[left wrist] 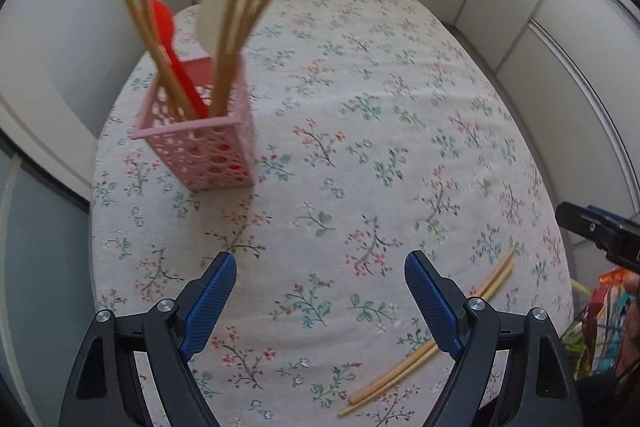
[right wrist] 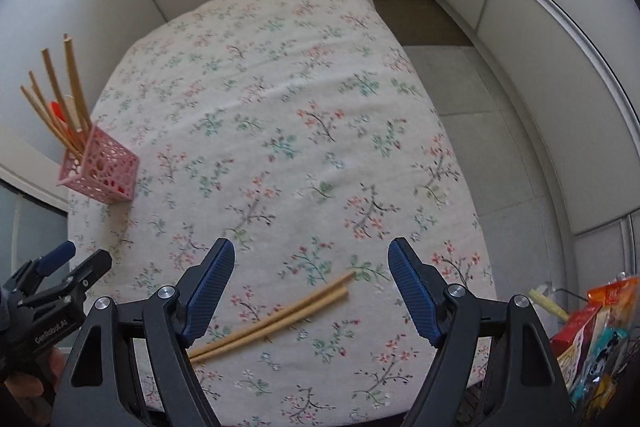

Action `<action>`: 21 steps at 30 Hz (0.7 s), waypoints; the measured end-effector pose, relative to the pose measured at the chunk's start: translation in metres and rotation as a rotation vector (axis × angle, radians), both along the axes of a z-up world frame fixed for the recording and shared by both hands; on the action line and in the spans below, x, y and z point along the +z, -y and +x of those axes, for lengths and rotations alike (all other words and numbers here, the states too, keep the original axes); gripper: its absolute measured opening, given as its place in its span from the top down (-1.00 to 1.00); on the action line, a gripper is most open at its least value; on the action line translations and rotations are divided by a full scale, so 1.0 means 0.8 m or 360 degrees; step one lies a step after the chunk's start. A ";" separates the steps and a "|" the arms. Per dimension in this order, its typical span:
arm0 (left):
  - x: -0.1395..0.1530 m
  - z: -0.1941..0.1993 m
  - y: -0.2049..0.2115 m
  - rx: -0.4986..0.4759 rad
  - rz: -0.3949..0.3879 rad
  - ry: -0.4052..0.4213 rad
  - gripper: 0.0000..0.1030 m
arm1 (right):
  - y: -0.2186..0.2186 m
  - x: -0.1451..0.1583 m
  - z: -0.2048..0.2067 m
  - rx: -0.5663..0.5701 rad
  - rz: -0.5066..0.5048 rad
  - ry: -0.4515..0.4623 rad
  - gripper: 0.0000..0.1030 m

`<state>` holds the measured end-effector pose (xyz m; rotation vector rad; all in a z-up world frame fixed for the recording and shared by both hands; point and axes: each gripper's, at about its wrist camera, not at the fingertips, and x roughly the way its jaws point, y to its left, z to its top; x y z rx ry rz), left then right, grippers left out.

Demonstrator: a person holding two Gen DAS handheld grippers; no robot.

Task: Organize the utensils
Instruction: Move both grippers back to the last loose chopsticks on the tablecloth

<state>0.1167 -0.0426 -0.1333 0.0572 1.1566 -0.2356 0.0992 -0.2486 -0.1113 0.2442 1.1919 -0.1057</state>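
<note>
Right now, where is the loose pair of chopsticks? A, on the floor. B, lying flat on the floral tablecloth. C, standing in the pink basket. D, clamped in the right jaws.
B: the loose pair of chopsticks lies flat on the floral tablecloth, under the open right gripper, apart from the pink basket.

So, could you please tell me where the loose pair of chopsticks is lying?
The loose chopsticks lie flat on the floral tablecloth between the right tongs, far from the pink basket.
</note>
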 end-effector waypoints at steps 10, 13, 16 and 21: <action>-0.046 -0.017 0.086 -0.0403 0.0054 -0.0192 -0.69 | 0.047 -0.048 -0.022 -0.0054 0.0055 -0.0276 -0.58; -0.050 -0.020 0.100 -0.0484 -0.0024 -0.0247 -0.63 | 0.054 -0.056 -0.026 -0.0040 0.0071 -0.0305 -0.58; -0.057 -0.024 0.116 -0.0565 -0.0066 -0.0312 -0.13 | 0.067 -0.061 -0.029 -0.0071 0.0143 -0.0318 -0.59; -0.076 -0.027 0.138 -0.0647 -0.0052 -0.0418 0.53 | 0.086 -0.061 -0.032 -0.0145 0.0183 -0.0306 -0.59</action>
